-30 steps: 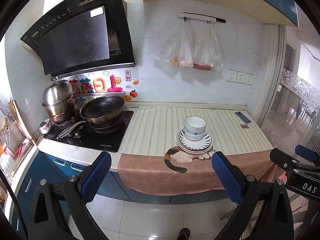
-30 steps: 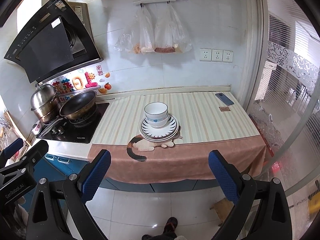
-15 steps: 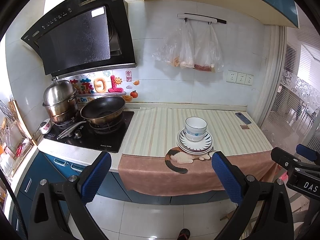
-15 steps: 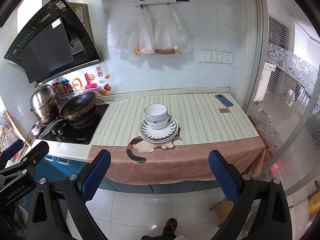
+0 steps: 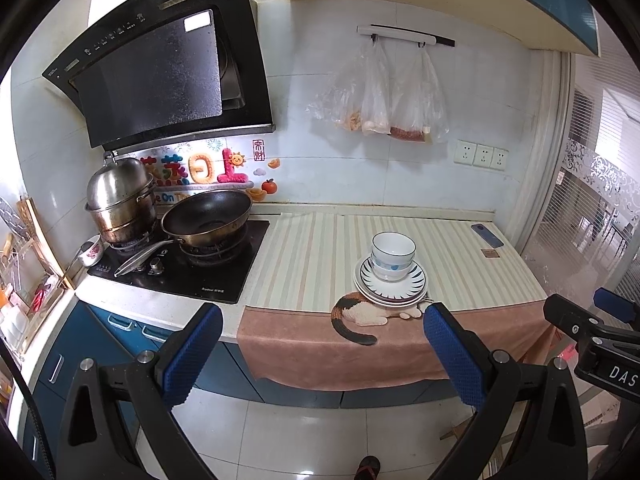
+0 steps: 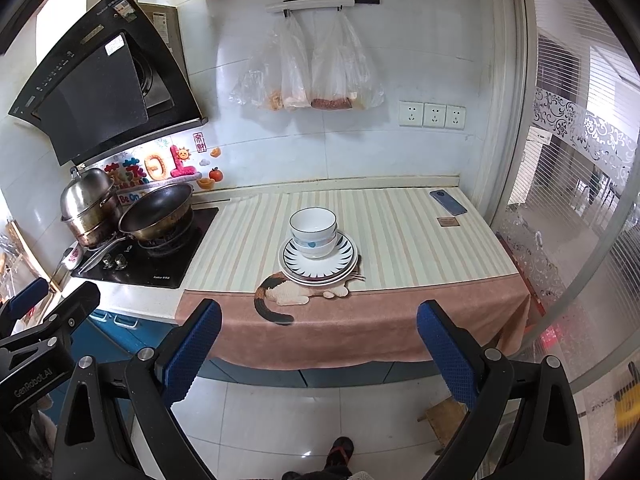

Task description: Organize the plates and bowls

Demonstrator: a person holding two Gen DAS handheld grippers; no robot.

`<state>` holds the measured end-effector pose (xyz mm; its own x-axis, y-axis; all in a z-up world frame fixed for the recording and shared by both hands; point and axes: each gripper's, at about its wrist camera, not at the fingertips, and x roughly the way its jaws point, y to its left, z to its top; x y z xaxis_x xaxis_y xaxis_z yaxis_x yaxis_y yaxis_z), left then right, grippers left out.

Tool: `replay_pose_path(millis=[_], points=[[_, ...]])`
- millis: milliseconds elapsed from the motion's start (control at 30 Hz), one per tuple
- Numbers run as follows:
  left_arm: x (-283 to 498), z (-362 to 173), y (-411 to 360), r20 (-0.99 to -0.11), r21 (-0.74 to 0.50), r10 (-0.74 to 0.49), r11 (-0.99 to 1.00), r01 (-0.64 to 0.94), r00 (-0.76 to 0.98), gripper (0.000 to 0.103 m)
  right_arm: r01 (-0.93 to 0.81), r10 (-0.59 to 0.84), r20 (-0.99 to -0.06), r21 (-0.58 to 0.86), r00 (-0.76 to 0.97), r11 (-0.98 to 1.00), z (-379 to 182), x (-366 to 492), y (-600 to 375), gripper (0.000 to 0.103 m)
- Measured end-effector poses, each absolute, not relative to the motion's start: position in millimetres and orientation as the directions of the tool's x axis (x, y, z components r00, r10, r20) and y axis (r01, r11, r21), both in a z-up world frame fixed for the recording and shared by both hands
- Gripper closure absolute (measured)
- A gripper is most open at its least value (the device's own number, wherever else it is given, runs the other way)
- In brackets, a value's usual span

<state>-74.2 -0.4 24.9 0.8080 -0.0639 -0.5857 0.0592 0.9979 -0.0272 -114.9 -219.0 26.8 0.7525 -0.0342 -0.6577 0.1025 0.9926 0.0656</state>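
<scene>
both hand-held grippers hang back from the worktop (image 5: pixel 312 248), out over the floor tiles. the left hand-held gripper (image 5: pixel 322 354) fills the bottom of its frame, blue pads spread wide apart, nothing between them. the right hand-held gripper (image 6: pixel 318 352) is the same story in its own view, jaws wide and empty.

centre of both frames, there's the stack: two bowls (image 5: pixel 393 255) nested one in the other, sitting on a pile of plates (image 5: pixel 390 290) with a dark rayed pattern. the pile rests near the front edge of the striped mat, partly over a cat picture (image 5: pixel 360 316) on the brown cloth that hangs down the worktop's front.

left of frame, a dark wok (image 5: pixel 208 218) and a steel pot (image 5: pixel 120 200) sit on the hob. a phone (image 6: pixel 448 202) lies far right by the wall, well apart from the stack. plastic bags (image 6: pixel 308 72) hang from a rail up top.
</scene>
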Motion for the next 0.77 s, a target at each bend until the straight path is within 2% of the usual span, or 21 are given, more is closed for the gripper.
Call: replay_pose_path(millis=[767], points=[[-74.7, 26.4, 2.7, -0.575, -0.020, -0.058, 0.998, 0.056, 0.816, 0.000, 0.103, -0.033, -0.653, 0.069, 0.757, 0.992, 30.1, -113.3, -217.7, 0.003]])
